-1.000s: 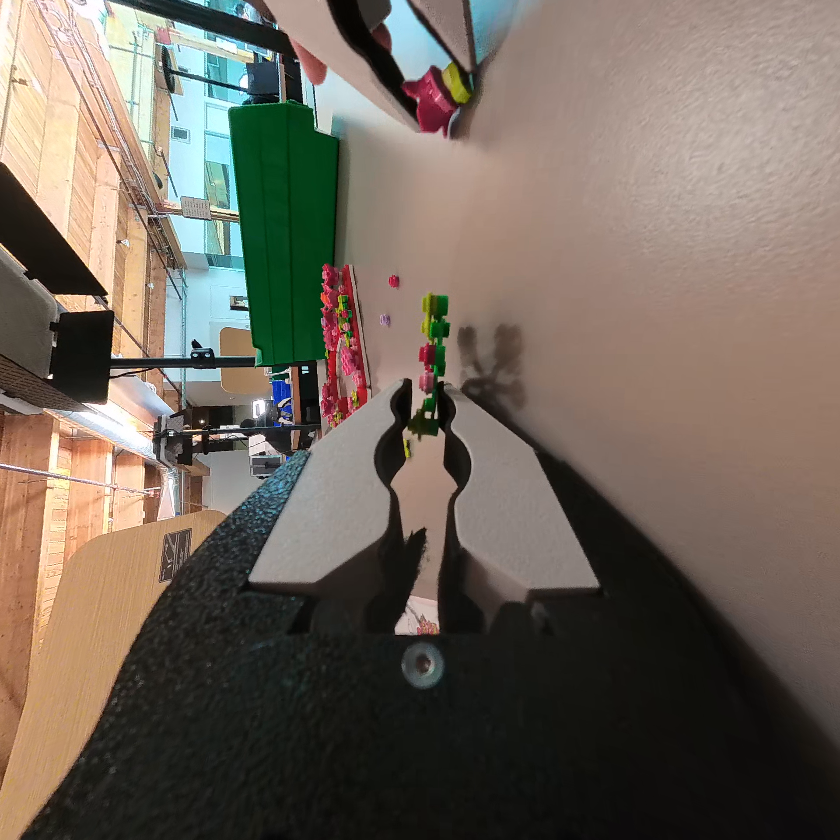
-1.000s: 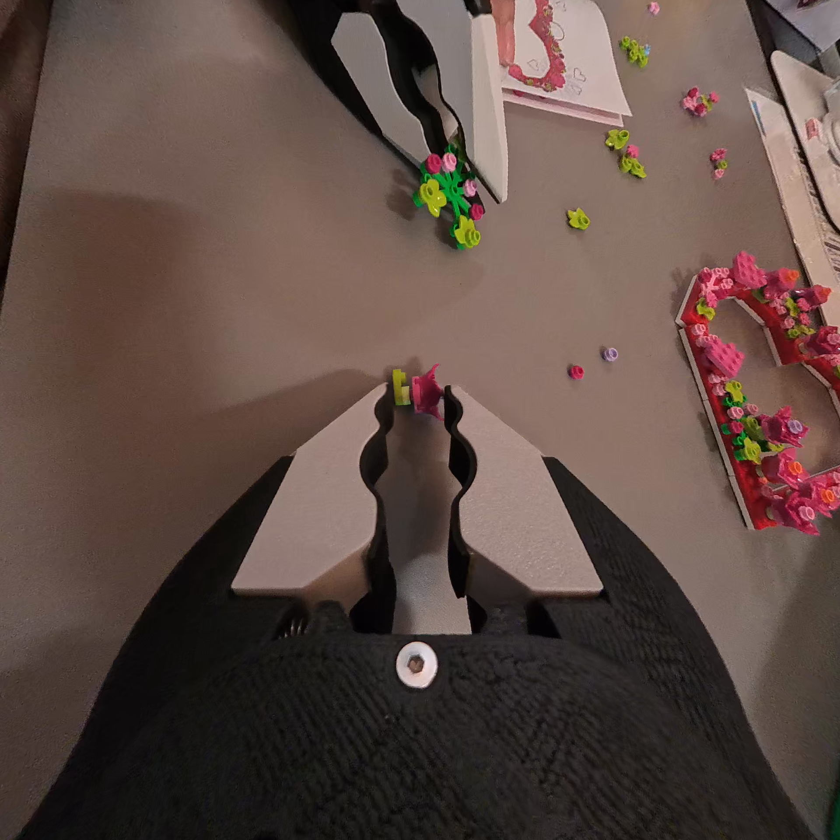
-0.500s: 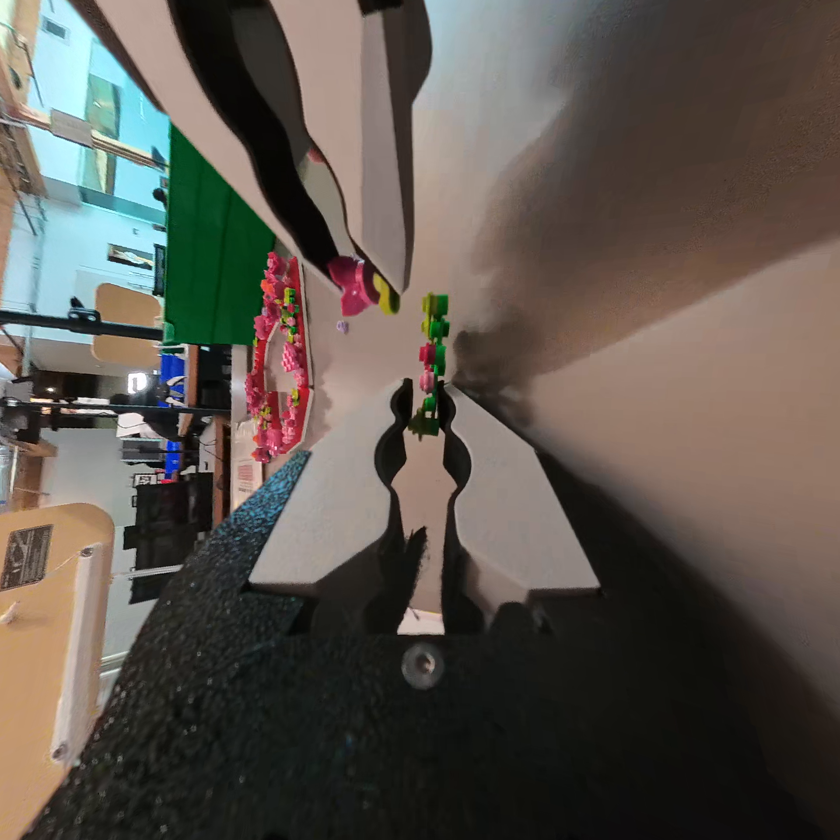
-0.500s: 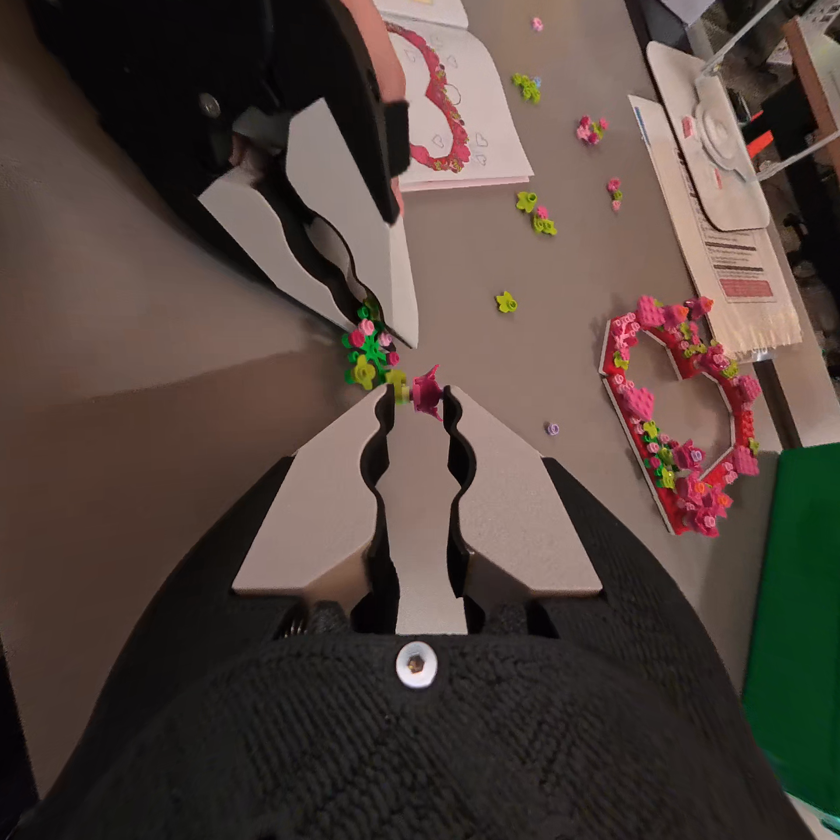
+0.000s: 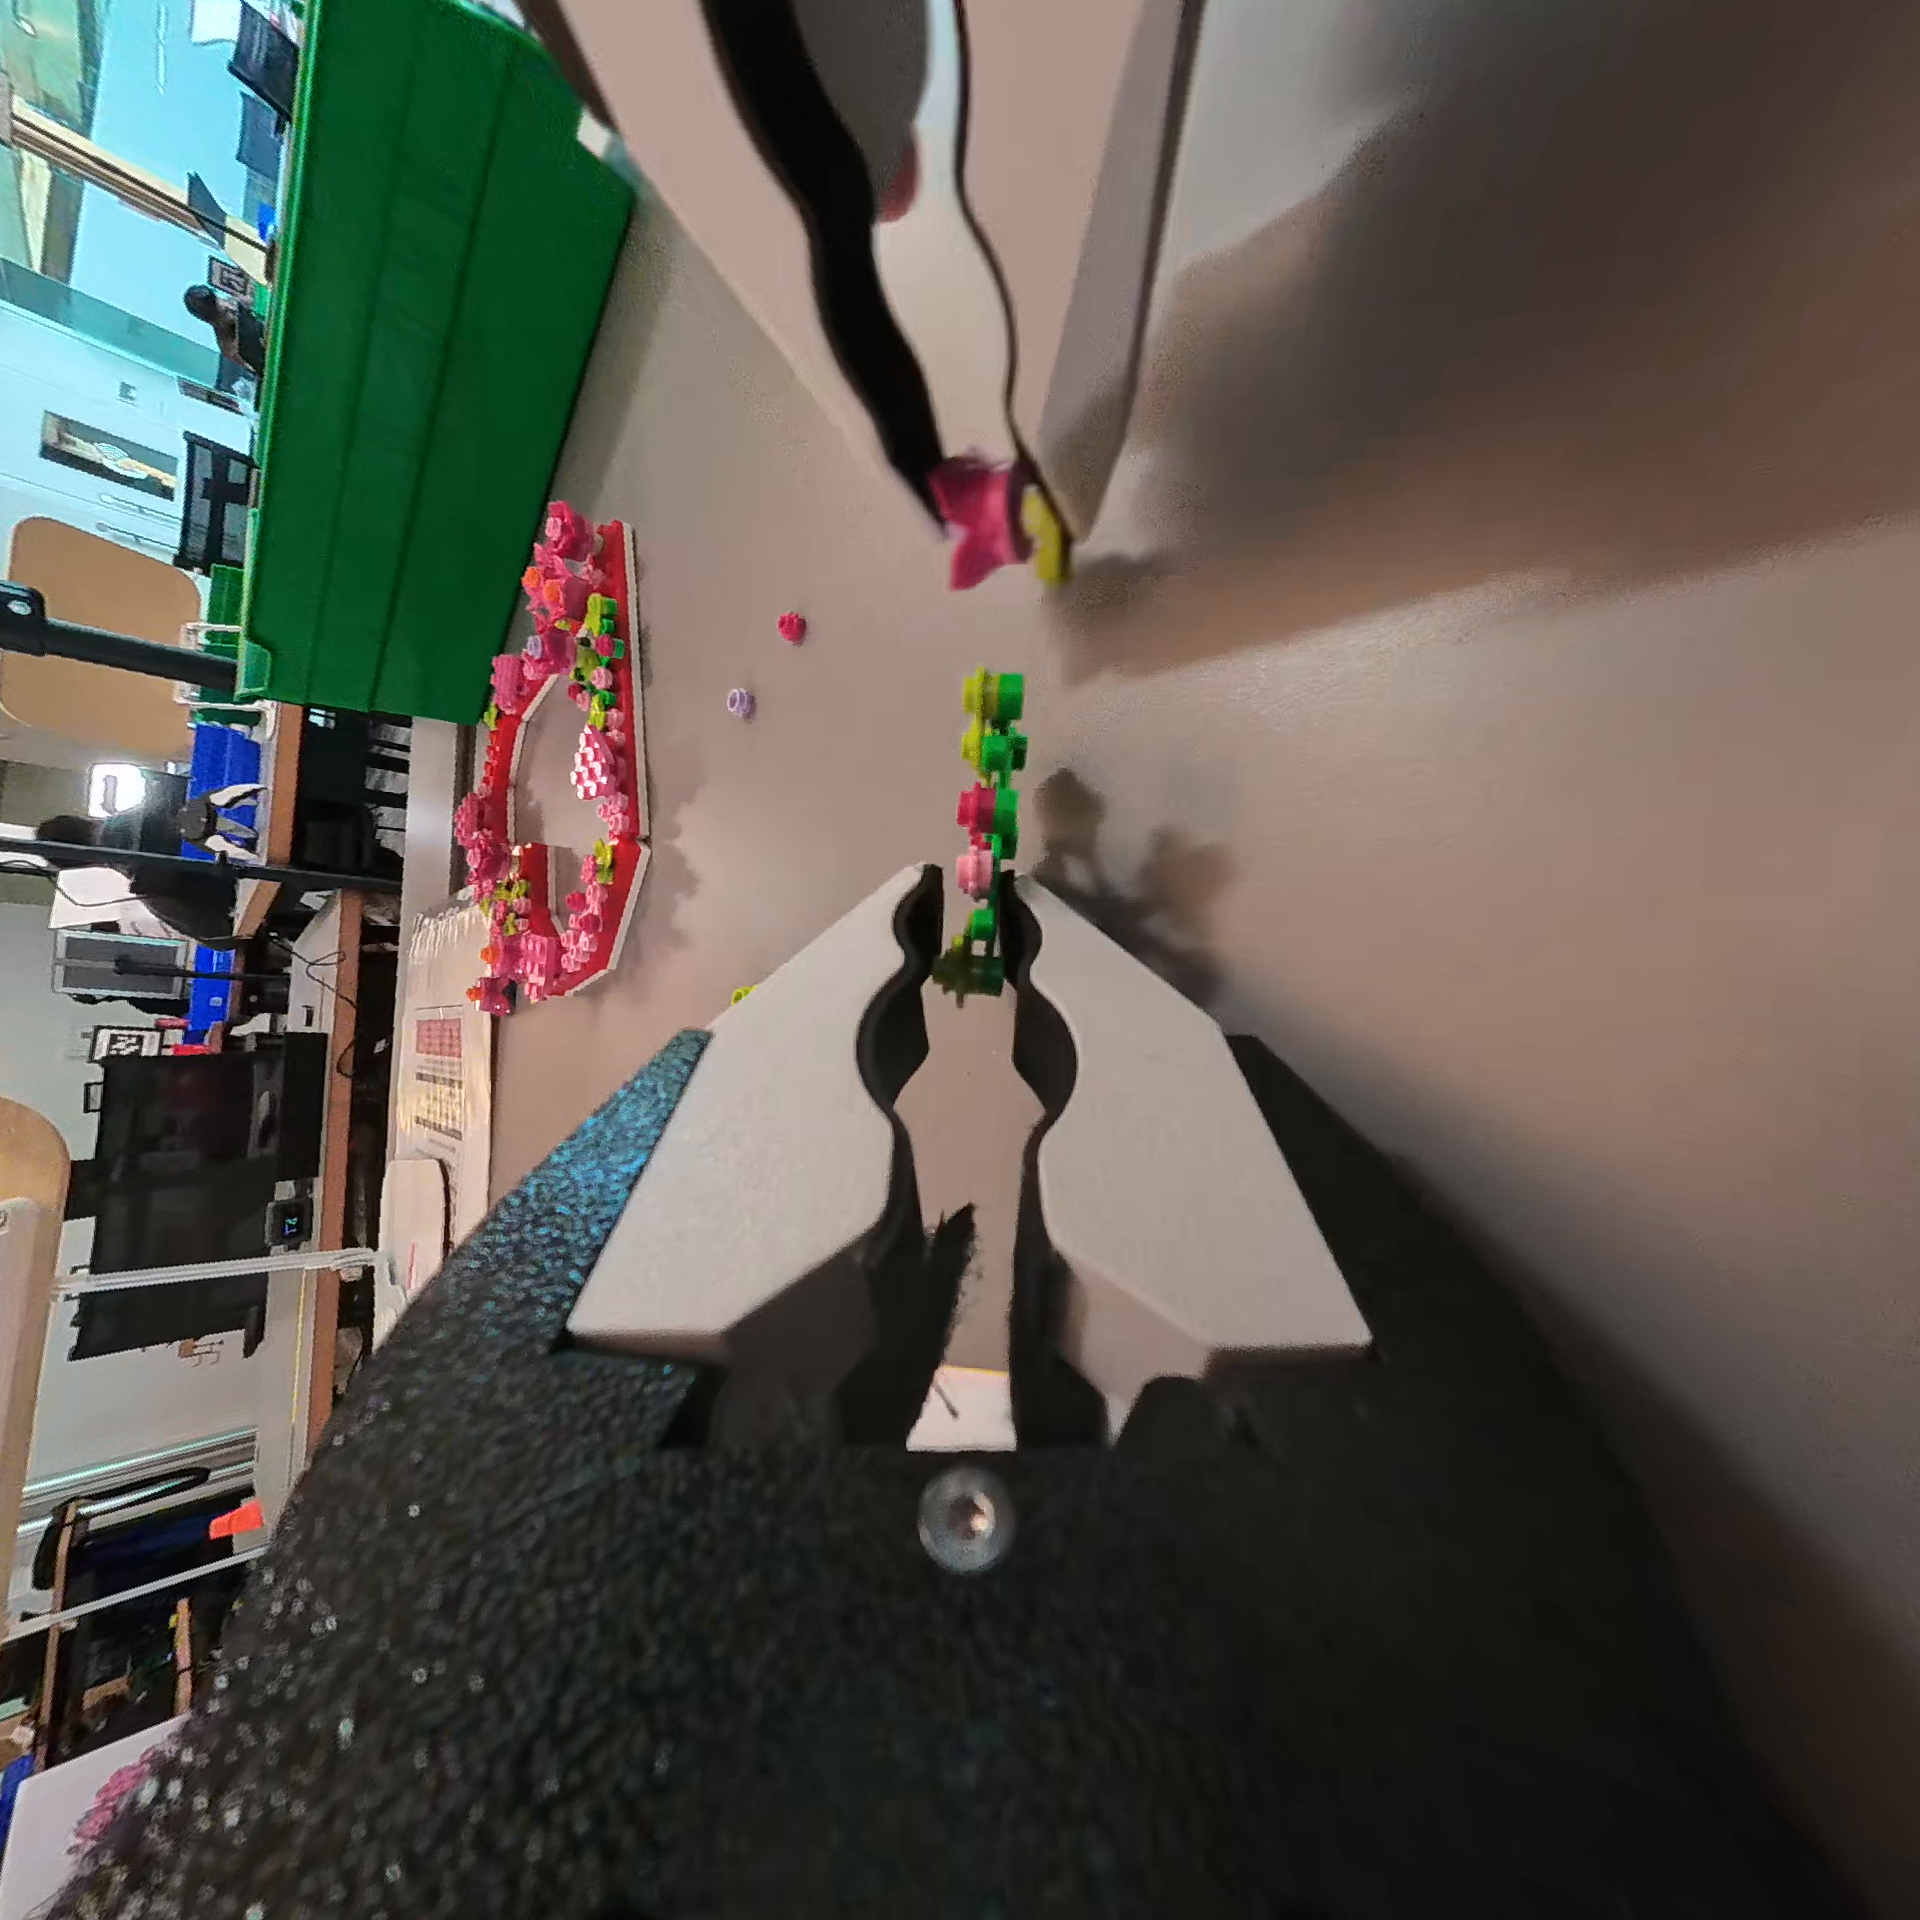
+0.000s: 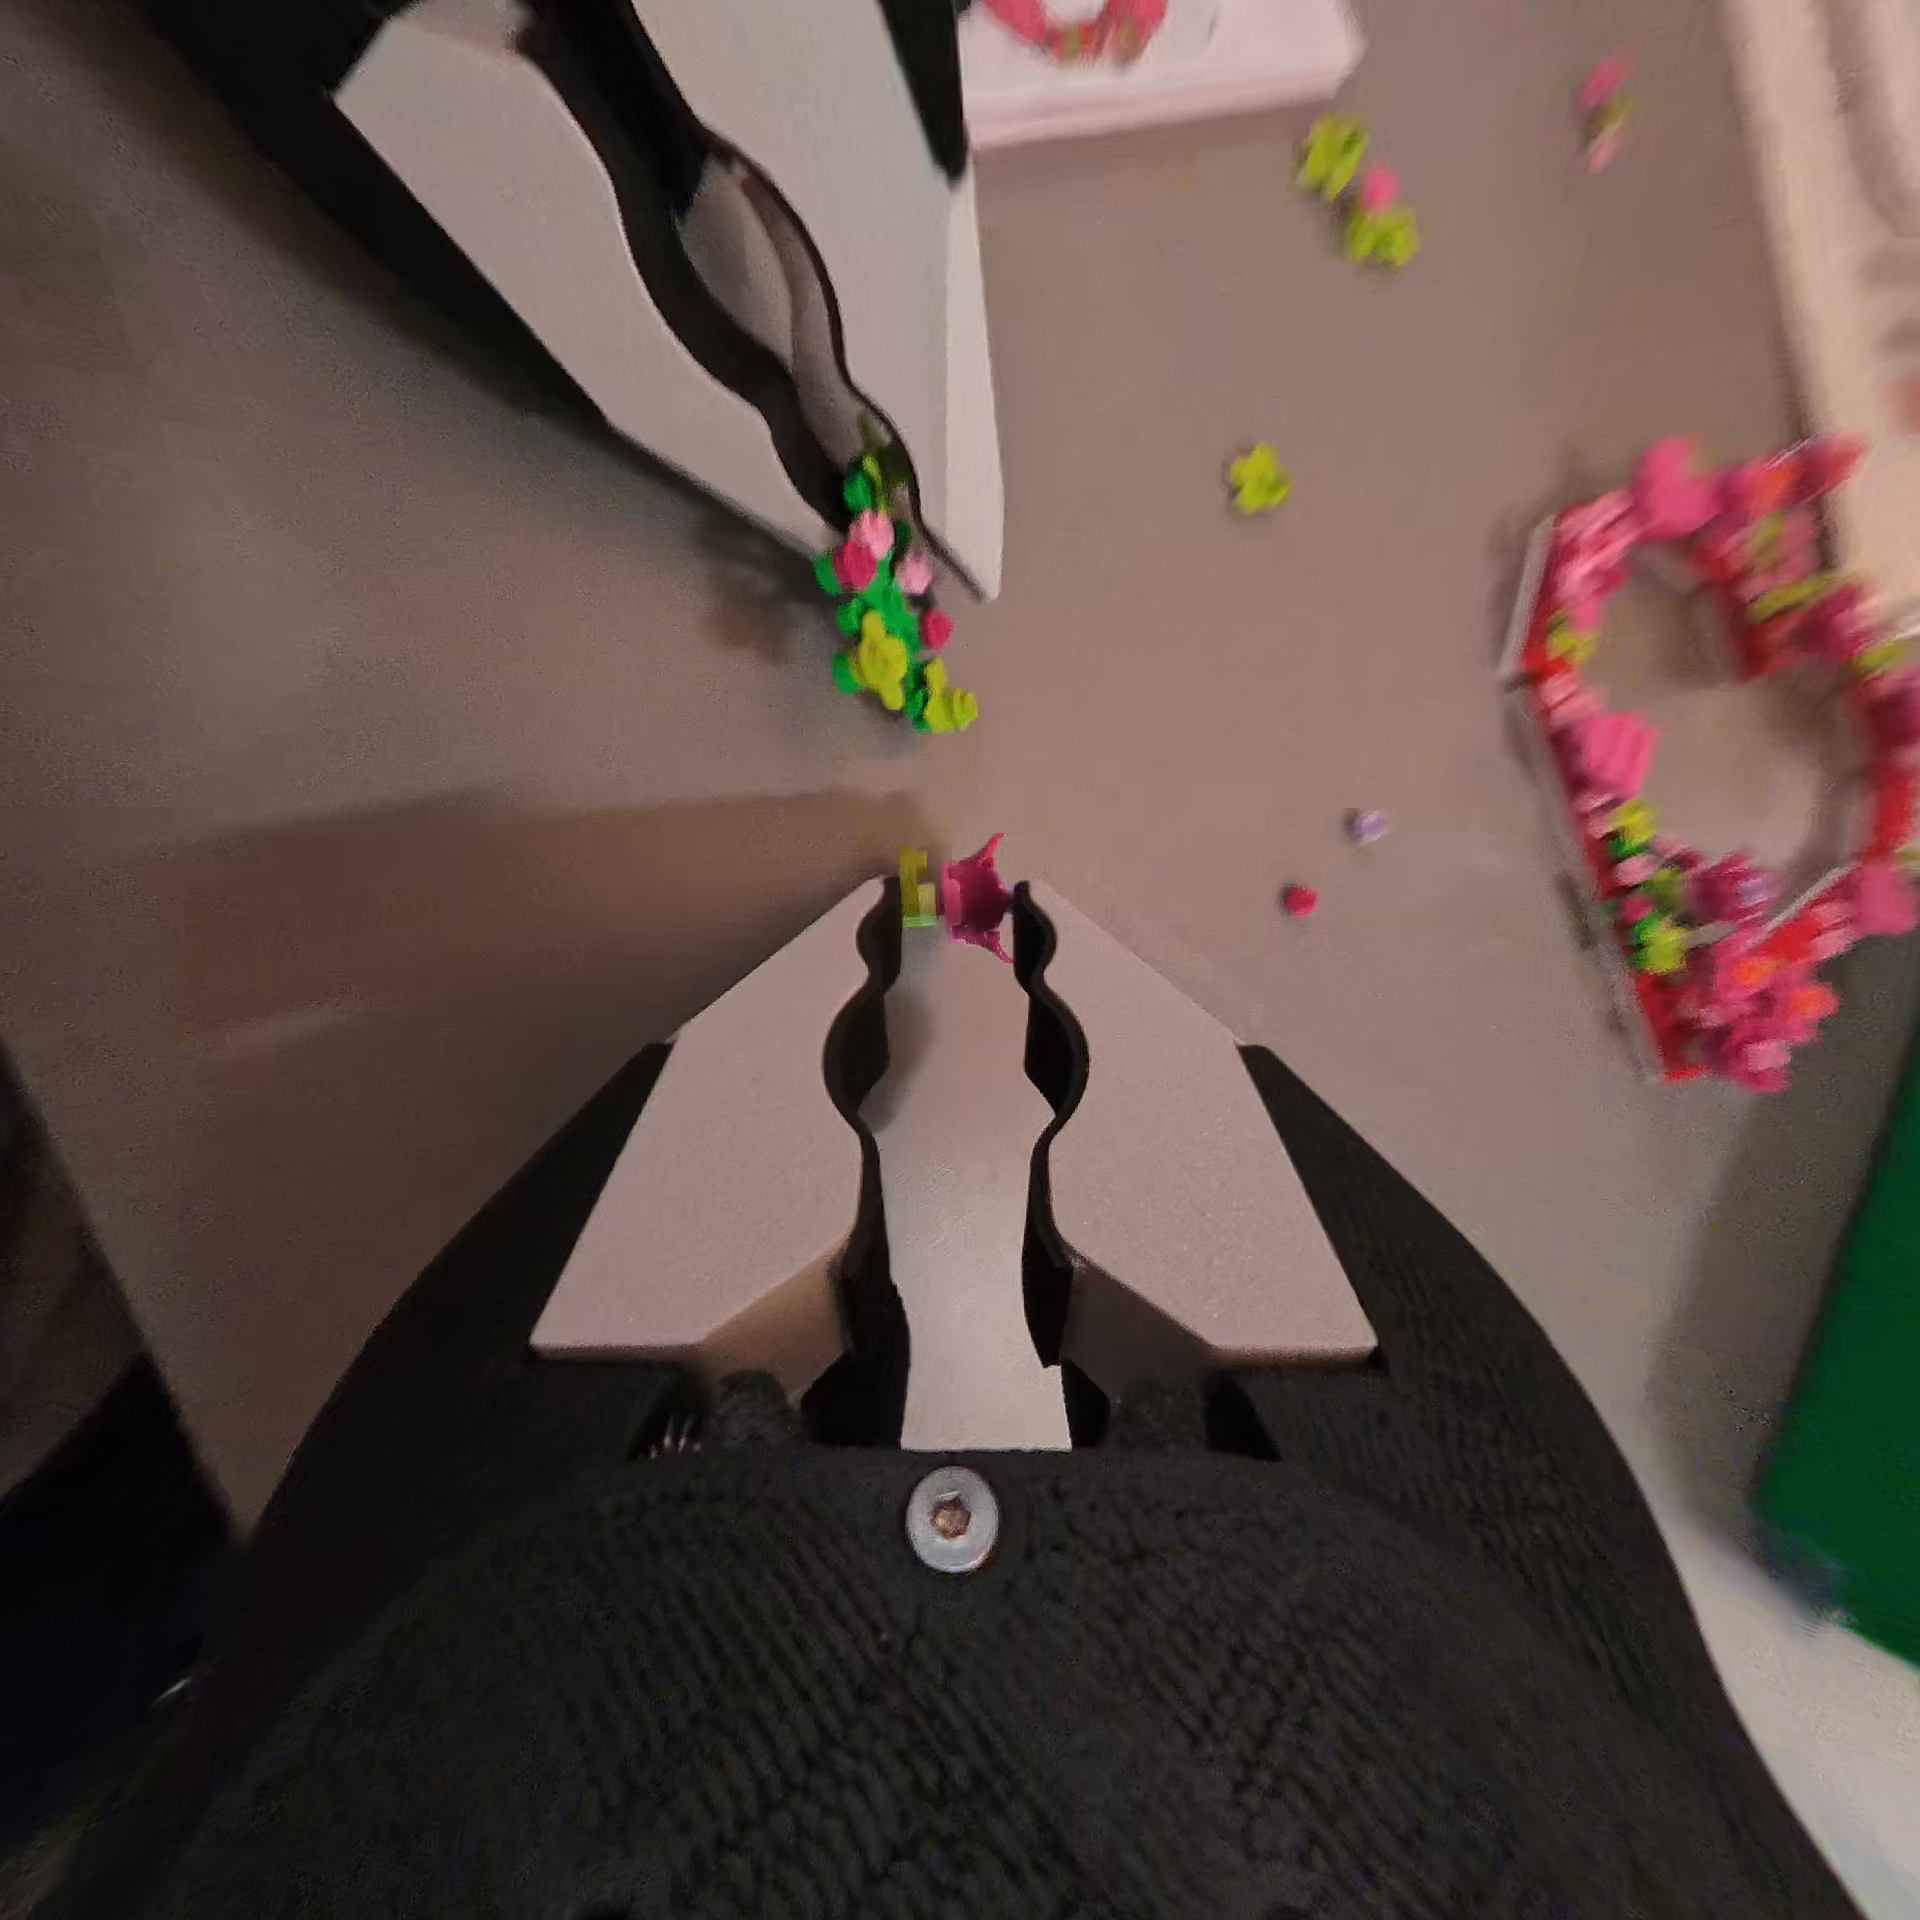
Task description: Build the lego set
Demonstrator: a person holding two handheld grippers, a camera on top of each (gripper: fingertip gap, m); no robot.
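My left gripper (image 5: 971,904) is shut on a green leafy sprig with pink and lime flowers (image 5: 987,810), held edge-on above the grey table. The sprig also shows in the right wrist view (image 6: 894,613), between the left gripper's fingers (image 6: 727,343). My right gripper (image 6: 956,894) is shut on a magenta flower with a lime piece (image 6: 961,894). That flower (image 5: 992,520) shows in the left wrist view, a short way beyond the sprig's tip. The red heart frame covered in pink flowers (image 5: 571,769) lies on the table; the right wrist view shows it blurred (image 6: 1714,769).
A green bin (image 5: 416,343) stands behind the heart. Loose small pieces lie on the table: a pink stud (image 5: 792,627), a lilac stud (image 5: 740,702), lime flowers (image 6: 1259,480). An open instruction booklet (image 6: 1143,73) lies at the far edge. Papers (image 5: 436,1081) lie beside the heart. My hands' fingertips stand some 6 centimetres from each other.
The right gripper came close to the sprig with its flower, then drew back a little. The right wrist view is now motion-blurred. Both grips are unchanged.
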